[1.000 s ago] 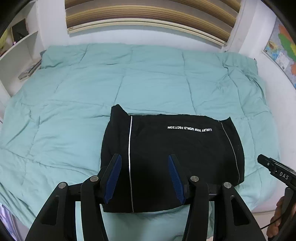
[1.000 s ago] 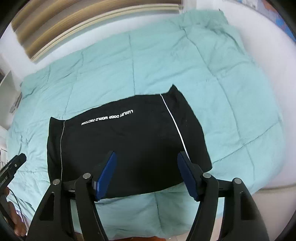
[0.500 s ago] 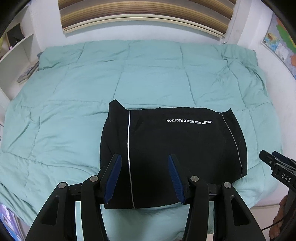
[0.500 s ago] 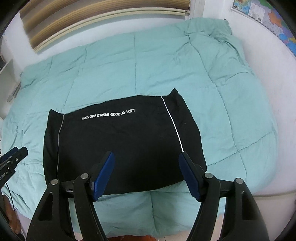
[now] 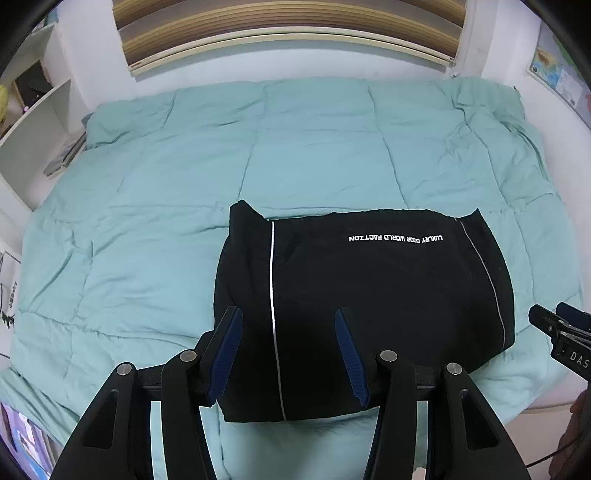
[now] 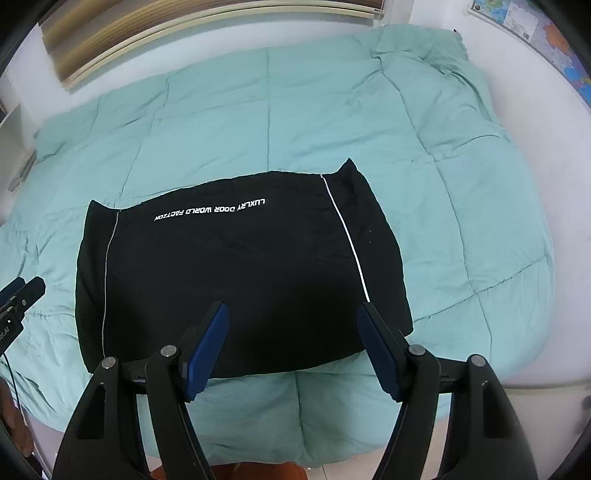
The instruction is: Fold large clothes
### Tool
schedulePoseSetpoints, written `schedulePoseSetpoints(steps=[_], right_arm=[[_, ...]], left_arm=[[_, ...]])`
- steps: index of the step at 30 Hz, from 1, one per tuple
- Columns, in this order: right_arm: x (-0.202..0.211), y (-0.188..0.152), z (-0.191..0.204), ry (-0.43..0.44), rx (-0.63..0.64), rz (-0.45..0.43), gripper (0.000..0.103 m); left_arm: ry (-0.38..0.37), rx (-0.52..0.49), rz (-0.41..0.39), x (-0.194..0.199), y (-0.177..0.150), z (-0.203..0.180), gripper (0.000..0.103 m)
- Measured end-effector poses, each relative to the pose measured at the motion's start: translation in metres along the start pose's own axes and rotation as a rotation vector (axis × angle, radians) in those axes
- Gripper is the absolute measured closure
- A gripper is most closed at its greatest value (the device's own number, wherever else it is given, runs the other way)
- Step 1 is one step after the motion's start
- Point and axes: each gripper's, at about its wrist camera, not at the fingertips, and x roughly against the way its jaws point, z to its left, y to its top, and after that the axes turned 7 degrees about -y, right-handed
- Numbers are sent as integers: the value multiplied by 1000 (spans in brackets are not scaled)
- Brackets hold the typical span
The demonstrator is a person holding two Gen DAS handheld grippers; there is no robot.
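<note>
currently both tools, left tool (image 5: pixel 288 354) and right tool (image 6: pixel 293 347), seemingly hover spread, empty, above the folded black garment (image 6: pixel 236 273).

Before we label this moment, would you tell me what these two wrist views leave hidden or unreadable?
- Black garment: its near edge sits behind the left gripper in the left wrist view, and behind the right gripper in the right; the layers folded underneath are hidden.
- Wall map: cut off by the frame edge in both views, print too small.
- Shelf contents: too small and warped in the left view.
- Person: only a hand at the frame edges.
</note>
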Motion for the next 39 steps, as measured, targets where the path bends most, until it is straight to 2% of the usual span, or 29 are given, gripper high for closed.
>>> schedulePoseSetpoints(steps=[28,35,39], right_arm=[[-10,-1,6,-3,12,30,29],[-6,-5,9,-5,15,29,29],[-6,-7,11,-7,15,31,29]], left_arm=[[6,-12,39,-11,-1,5,49],[8,-17,30,-9,-1,4,49],[43,-25,-17,-3,0,6,49]])
